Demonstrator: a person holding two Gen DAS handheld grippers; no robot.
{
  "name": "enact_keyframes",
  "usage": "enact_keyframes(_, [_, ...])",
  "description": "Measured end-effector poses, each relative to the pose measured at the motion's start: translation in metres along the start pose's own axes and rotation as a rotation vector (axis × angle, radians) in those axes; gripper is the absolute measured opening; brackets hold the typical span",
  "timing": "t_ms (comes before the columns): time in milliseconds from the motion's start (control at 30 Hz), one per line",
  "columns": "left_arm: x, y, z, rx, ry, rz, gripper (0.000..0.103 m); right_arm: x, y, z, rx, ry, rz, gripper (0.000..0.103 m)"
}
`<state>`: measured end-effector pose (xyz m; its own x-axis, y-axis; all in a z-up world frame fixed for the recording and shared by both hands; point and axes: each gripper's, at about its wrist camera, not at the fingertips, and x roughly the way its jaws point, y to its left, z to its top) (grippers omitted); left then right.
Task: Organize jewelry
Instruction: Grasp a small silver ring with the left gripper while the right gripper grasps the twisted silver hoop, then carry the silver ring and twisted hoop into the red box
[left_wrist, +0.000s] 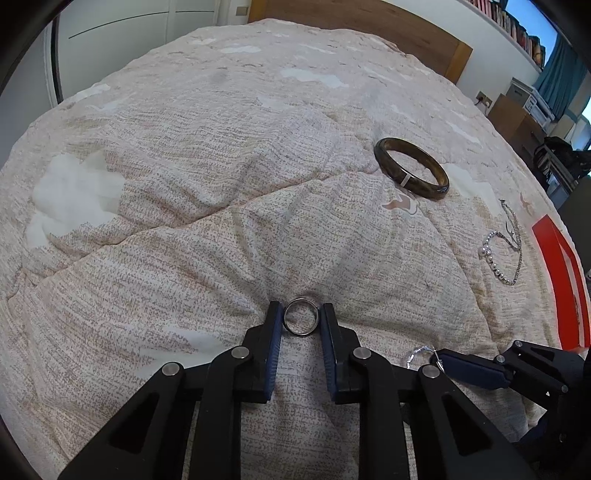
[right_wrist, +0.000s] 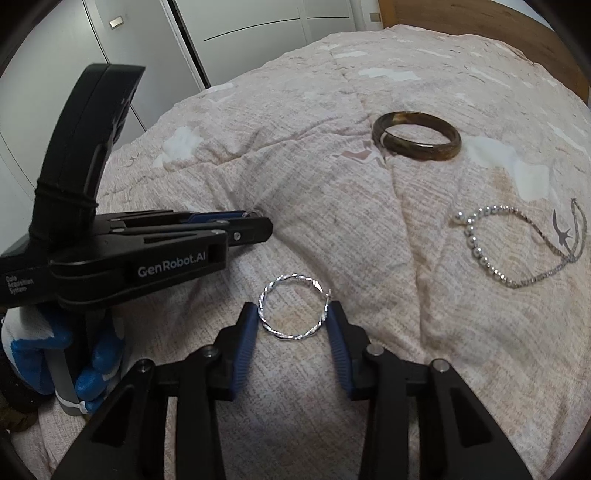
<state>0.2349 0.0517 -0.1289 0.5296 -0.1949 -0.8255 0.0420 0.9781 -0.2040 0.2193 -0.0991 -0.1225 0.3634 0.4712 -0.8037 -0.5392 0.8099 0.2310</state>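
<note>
A plain silver ring (left_wrist: 286, 321) lies on the pink quilt (left_wrist: 221, 184) between the blue pads of my left gripper (left_wrist: 301, 308), which press on both its sides. From the right wrist view, the left gripper (right_wrist: 258, 221) lies low at the left, held by a blue and white gloved hand (right_wrist: 92, 369). My right gripper (right_wrist: 293, 310) has a twisted silver hoop (right_wrist: 291, 336) between its pads, which meet the hoop's left and right edges. In the left wrist view, the right gripper (left_wrist: 443, 360) comes in at the lower right, with a bit of the hoop (left_wrist: 415, 354) showing at its tip.
A dark brown bangle (left_wrist: 406, 181) (right_wrist: 417, 152) lies further up the quilt. A silver bead bracelet (left_wrist: 491, 258) (right_wrist: 476, 251) and a thin chain (left_wrist: 515, 229) (right_wrist: 576, 236) lie to the right. A red box (left_wrist: 554, 251) sits at the bed's right edge.
</note>
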Motion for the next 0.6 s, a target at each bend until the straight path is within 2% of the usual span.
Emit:
enact_keyframes(133, [-0.003,-0.001,0.0,-0.006,0.001,-0.005,0.02,-0.012,-0.002,-0.005,0.021,-0.001,0.003,0.036])
enact_keyframes(300, [-0.017,-0.006,0.001,0.002,-0.001,-0.016,0.02,-0.046,-0.009,-0.017,0.086,-0.03,-0.016,0.036])
enact_keyframes(600, [-0.067,-0.035,0.0,0.035,-0.04,-0.052,0.02,-0.146,-0.02,-0.047,0.16,-0.149,-0.125,0.036])
